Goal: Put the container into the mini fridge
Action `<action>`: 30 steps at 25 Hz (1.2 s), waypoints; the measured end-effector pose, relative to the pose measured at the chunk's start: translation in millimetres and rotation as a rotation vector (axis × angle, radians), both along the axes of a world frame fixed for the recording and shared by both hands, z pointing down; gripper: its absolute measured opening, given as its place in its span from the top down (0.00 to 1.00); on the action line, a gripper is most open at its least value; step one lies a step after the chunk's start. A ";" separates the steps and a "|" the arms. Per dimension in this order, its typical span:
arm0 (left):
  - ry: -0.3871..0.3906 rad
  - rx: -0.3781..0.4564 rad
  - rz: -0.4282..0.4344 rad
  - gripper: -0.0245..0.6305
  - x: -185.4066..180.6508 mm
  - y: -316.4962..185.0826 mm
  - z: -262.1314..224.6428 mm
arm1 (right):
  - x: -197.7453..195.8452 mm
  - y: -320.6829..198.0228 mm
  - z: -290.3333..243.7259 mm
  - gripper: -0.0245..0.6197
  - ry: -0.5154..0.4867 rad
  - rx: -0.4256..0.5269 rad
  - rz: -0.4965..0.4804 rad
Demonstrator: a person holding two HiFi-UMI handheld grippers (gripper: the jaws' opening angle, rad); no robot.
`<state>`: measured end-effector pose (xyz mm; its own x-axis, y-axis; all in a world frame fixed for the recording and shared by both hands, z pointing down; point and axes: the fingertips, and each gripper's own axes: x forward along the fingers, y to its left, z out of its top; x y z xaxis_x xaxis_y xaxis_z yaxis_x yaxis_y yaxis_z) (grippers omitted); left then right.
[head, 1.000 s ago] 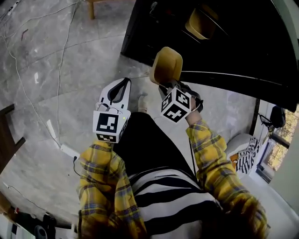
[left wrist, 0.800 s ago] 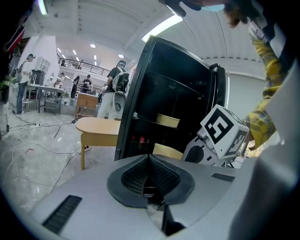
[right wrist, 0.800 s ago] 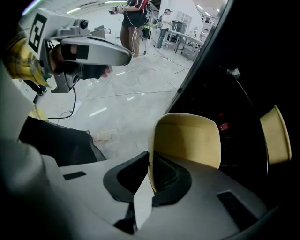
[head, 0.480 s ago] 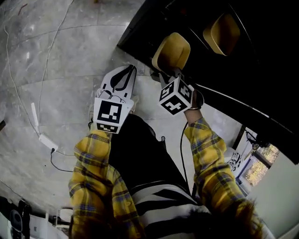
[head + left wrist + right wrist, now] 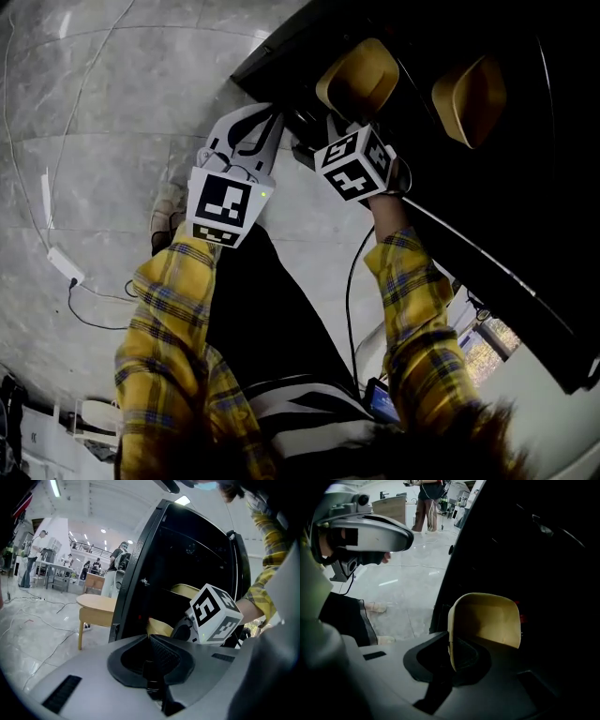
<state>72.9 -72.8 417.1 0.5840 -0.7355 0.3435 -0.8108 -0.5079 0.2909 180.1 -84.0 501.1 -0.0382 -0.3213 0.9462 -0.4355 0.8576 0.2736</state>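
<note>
So the right tool (image 5: 451,654) is clamped on the rim of the rounded yellow plastic container (image 5: 487,618), right at the open black mini fridge (image 5: 534,550). The left tool (image 5: 151,667) is closed, holding nothing.

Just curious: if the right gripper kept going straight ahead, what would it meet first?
Probably the mini fridge interior: the right gripper holds a yellow container that would touch first. Depth unclear.
</note>
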 end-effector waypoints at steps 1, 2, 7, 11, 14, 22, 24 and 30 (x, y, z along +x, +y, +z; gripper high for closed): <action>-0.002 0.005 -0.005 0.93 1.7 -3.7 2.1 | 2.4 -4.0 2.7 0.90 0.003 0.006 0.000; -0.005 0.010 -0.011 0.93 3.8 -6.8 4.3 | 5.0 -7.0 5.6 0.90 0.007 0.009 -0.002; -0.019 0.023 -0.033 0.93 12.8 -16.3 18.6 | 14.2 -16.9 18.9 0.90 0.021 0.014 -0.018; -0.032 0.020 -0.036 0.93 20.5 -21.5 30.8 | 18.3 -28.6 21.3 0.90 0.010 0.032 -0.002; -0.028 0.019 -0.058 0.93 23.7 -27.5 33.9 | 18.9 -33.8 22.9 0.90 -0.003 0.039 0.001; -0.038 0.013 -0.083 0.93 23.5 -41.0 37.9 | 17.7 -41.8 28.0 0.90 -0.024 0.089 0.013; -0.036 0.005 -0.085 0.93 24.0 -42.5 38.9 | 18.0 -44.8 27.0 0.90 -0.038 0.104 0.023; -0.026 0.001 -0.085 0.93 20.9 -44.1 36.7 | 11.4 -49.2 25.2 0.86 -0.089 0.117 0.051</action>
<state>93.8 -116.9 453.8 0.5102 -0.7825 0.3569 -0.8583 -0.4370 0.2690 191.6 -133.2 526.3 -0.1005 -0.4325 0.8960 -0.5048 0.7982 0.3286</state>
